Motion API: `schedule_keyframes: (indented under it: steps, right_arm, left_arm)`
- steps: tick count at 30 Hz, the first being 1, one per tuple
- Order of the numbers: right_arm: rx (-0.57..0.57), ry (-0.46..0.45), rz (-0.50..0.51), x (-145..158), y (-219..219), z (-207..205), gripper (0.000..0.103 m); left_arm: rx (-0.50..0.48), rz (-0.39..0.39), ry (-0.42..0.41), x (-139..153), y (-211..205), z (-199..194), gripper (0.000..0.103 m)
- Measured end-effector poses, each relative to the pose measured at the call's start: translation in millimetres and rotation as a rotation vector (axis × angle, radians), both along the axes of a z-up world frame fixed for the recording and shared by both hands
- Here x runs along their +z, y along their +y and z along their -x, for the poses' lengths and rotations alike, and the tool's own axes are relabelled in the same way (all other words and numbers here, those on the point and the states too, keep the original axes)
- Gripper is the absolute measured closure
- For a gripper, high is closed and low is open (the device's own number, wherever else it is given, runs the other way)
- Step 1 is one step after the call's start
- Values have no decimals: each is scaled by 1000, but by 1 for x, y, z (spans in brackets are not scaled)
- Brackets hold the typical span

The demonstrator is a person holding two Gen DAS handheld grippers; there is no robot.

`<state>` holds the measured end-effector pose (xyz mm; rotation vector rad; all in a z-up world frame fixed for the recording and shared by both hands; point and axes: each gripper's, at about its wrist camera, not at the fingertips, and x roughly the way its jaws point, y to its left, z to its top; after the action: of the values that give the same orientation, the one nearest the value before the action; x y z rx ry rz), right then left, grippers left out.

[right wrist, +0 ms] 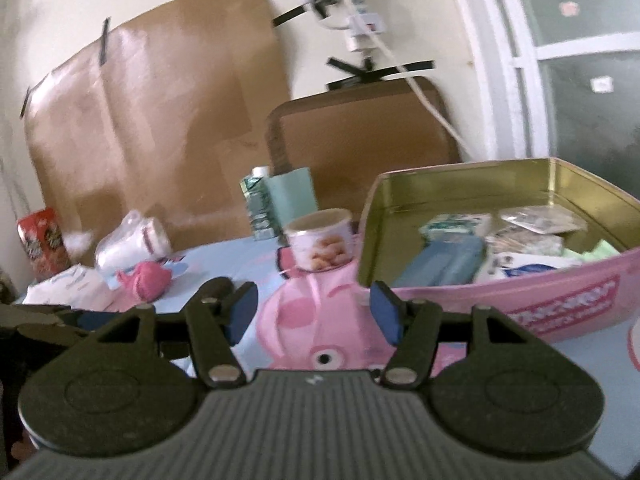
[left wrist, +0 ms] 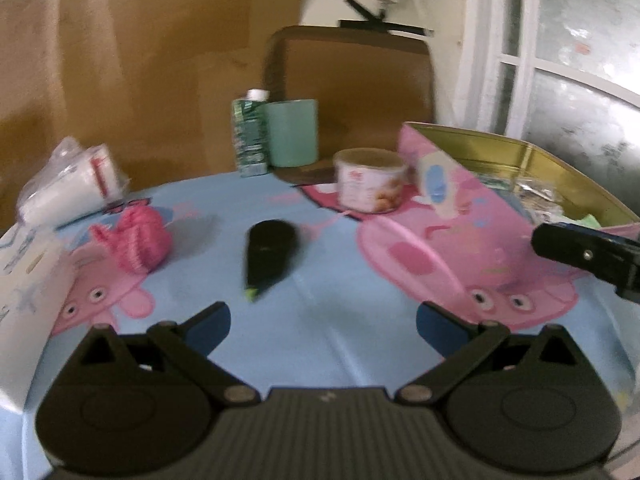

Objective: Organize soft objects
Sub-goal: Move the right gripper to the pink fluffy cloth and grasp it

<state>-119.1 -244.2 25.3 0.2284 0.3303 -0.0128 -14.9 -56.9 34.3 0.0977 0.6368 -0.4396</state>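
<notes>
The left gripper (left wrist: 323,328) has its jaws spread wide with nothing between them, hanging above the surface (left wrist: 320,320), which is covered by a light-blue cloth printed with pink cartoon pigs. The right gripper (right wrist: 313,312) also stands with its jaws well apart and empty; in the left wrist view only one black finger of it reaches in from the right edge, near the tin.

The large rectangular pink tin with a gold inside (right wrist: 460,300) sits on the right of the surface, its lid off, holding several soft packets: a blue one, a green-and-white one and some clear bags, all blurred. Its far right end is cut off by the picture edge.

The clear plastic bag of white soft goods (left wrist: 72,184) lies at the far left edge. Beside it, nearer the middle, rests the crumpled pink knitted bundle (left wrist: 134,238), alone on the cloth. A black wedge-shaped object with a yellow-green tip (left wrist: 266,258) lies apart from it toward the centre; what it is cannot be made out.

Behind stand a round snack tub (left wrist: 370,180), a pale-green roll (left wrist: 292,132) and a green carton (left wrist: 248,136).
</notes>
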Motion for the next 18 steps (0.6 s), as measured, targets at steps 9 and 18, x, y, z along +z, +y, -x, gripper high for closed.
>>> schedule_keyframes:
  steps: [9, 18]
  right_arm:
    - [92, 54, 44, -7, 31, -25, 38]
    - [261, 92, 96, -6, 74, -83, 38]
  left_arm:
    - [108, 0, 11, -18, 51, -12, 0]
    - [285, 162, 36, -32, 118, -24, 0]
